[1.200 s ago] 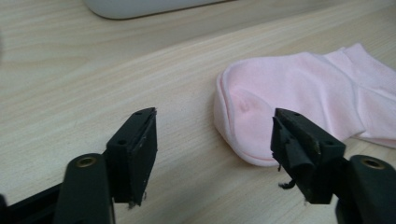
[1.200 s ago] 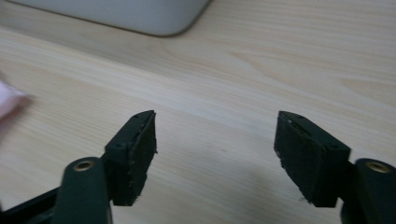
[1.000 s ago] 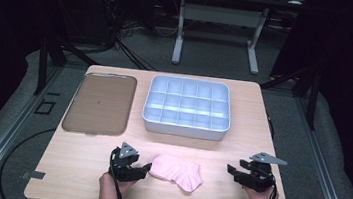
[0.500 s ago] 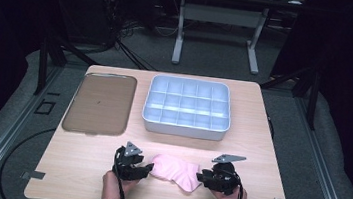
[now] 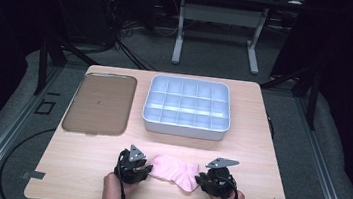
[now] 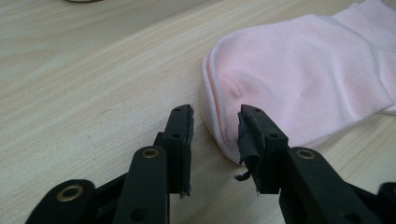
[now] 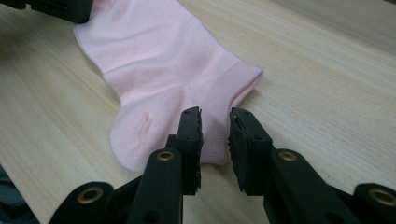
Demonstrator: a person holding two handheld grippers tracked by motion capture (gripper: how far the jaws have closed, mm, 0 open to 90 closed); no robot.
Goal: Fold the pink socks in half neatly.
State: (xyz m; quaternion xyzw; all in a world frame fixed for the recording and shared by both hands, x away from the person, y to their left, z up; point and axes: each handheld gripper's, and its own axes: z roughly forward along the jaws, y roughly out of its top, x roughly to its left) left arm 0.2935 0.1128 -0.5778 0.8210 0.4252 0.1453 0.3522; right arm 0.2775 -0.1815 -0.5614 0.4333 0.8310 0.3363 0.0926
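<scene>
Closing on pale pink cotton sock (image 5: 173, 172) | left gripper (image 6: 215, 123): jaws narrowing astride toe edge, not yet pinching | right gripper (image 7: 215, 126): jaws narrowing astride cuff edge, small gap left

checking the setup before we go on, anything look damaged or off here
One thing: in the left gripper view, the black pad lining on the left gripper is frayed, with a curled strip hanging off one of its fingers. The small pink fabric sock lies slightly rumpled on the light wooden table.
</scene>
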